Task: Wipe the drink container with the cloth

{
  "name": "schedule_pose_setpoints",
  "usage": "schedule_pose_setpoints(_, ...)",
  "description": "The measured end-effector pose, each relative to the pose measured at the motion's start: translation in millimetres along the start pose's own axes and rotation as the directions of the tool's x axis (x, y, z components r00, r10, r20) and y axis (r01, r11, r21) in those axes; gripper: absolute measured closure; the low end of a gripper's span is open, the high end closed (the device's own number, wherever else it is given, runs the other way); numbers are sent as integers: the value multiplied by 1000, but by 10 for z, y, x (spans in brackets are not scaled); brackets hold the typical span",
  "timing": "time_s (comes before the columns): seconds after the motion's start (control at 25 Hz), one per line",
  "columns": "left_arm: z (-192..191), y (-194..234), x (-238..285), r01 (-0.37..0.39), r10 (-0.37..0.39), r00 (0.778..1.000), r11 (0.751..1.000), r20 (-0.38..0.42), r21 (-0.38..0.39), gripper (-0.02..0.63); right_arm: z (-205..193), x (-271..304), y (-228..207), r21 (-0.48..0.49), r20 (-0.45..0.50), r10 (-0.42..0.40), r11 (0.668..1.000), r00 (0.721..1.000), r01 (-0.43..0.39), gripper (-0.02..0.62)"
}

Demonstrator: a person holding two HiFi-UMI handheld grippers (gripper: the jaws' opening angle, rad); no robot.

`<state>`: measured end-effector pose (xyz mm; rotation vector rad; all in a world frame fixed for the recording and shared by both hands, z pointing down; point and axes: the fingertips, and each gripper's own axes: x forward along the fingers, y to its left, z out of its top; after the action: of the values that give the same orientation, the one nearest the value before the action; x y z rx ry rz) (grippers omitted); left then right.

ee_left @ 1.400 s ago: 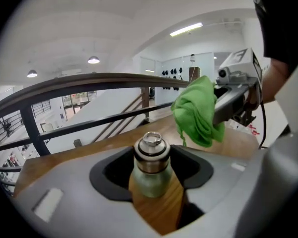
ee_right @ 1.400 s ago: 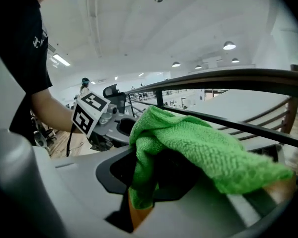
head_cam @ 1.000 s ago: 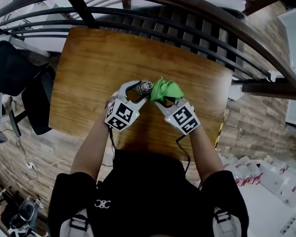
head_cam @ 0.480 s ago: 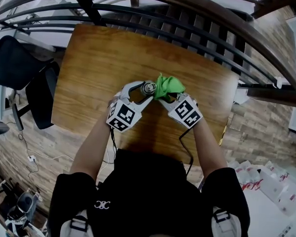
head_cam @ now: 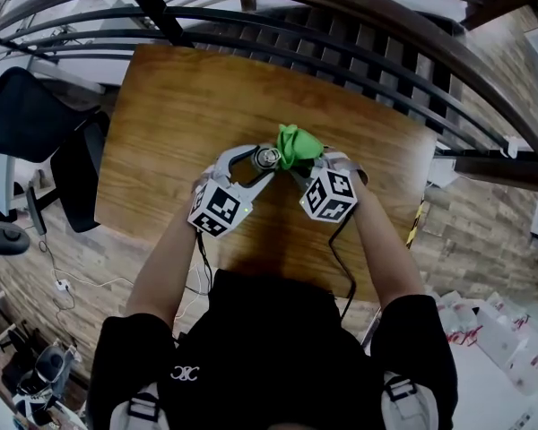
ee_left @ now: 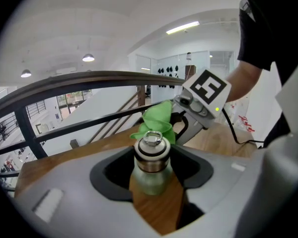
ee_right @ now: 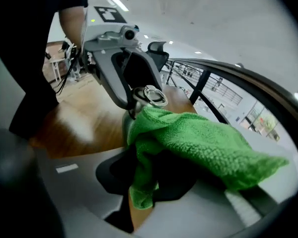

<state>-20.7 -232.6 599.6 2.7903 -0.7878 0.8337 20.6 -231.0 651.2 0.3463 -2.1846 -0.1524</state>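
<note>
A small metal drink bottle (head_cam: 267, 158) with a ringed cap stands upright at the middle of the wooden table (head_cam: 175, 106). My left gripper (head_cam: 256, 160) is shut on the bottle's body (ee_left: 150, 175), one jaw on each side. My right gripper (head_cam: 298, 161) is shut on a bunched green cloth (head_cam: 294, 144) and holds it against the bottle's right side, just beside the cap. In the right gripper view the cloth (ee_right: 198, 143) drapes over the jaws and hides most of the bottle; only the cap (ee_right: 153, 96) shows. The left gripper view has the cloth (ee_left: 157, 119) behind the cap.
A dark metal railing (head_cam: 341, 25) curves along the table's far edge, with stairs beyond it. A black office chair (head_cam: 27, 124) stands off the table's left side. Brick-patterned floor lies around the table, and white bags (head_cam: 484, 321) sit at the lower right.
My right gripper has swung left and in toward the bottle, and the cloth now sits more bunched against the cap. The left gripper stays shut on the bottle in the same place.
</note>
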Motion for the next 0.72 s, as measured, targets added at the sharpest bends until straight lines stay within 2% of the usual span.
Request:
schedule_pose_setpoints(0.24, 11, -2, 50, -3, 3, 1000, 1000, -6, -2, 330, -94, 171, -175, -218, -40, 56, 974, 998, -64, 531)
schedule_pose_setpoints(0.36, 5, -11, 53, -1, 1, 1000, 1000, -12, -3, 330, -92, 256, -237, -284, -61, 77, 954, 995, -91, 531)
schedule_pose_setpoints(0.48, 18, -7, 42, -4, 4, 1000, 1000, -6, -2, 330, -100, 356, -254, -277, -58, 119, 952, 991, -130, 531)
schedule_pose_setpoints(0.72, -23, 0, 29, -15, 15, 1000, 1000, -9, -5, 330, -184, 502, -177, -170, -56, 166, 970, 984, -174, 531)
